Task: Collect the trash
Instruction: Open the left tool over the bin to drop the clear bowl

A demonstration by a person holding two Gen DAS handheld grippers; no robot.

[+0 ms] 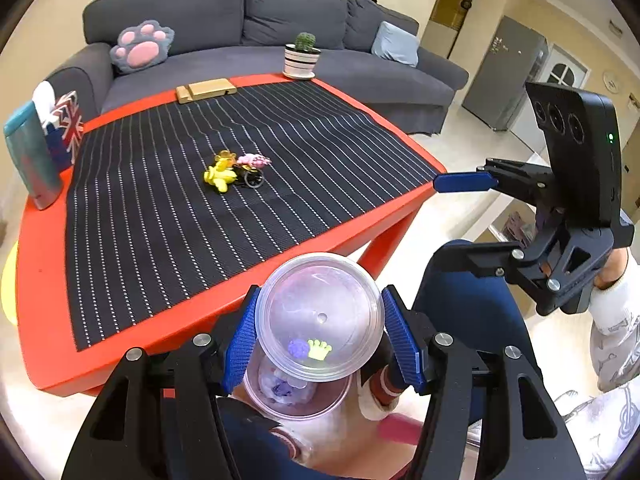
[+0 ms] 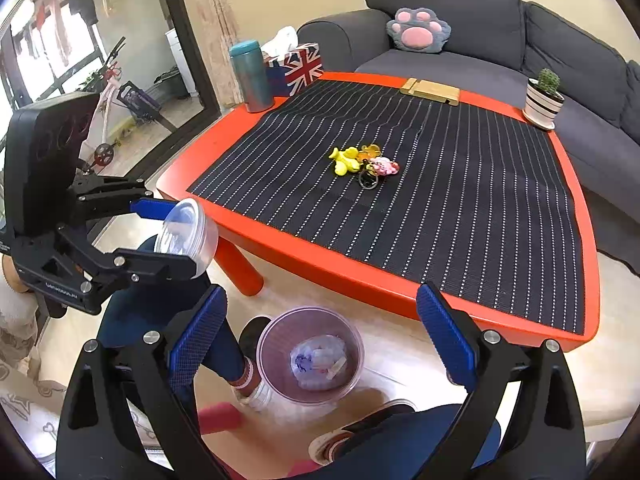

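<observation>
Pinching the light, slippery clear round plastic lid point(image 1: 320, 316) by its stiff rim, the left hand-held gripper point(image 1: 320, 340) holds firm while the right hand-held gripper point(image 2: 320, 344) gapes wide, empty.

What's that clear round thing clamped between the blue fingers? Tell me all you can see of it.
It is a clear plastic container, round and shallow like a tub or lid, held tilted on its side between the left gripper's blue ribbed fingers, beyond the red table's edge. A small purple piece and a yellow crown shape show through it.
</observation>
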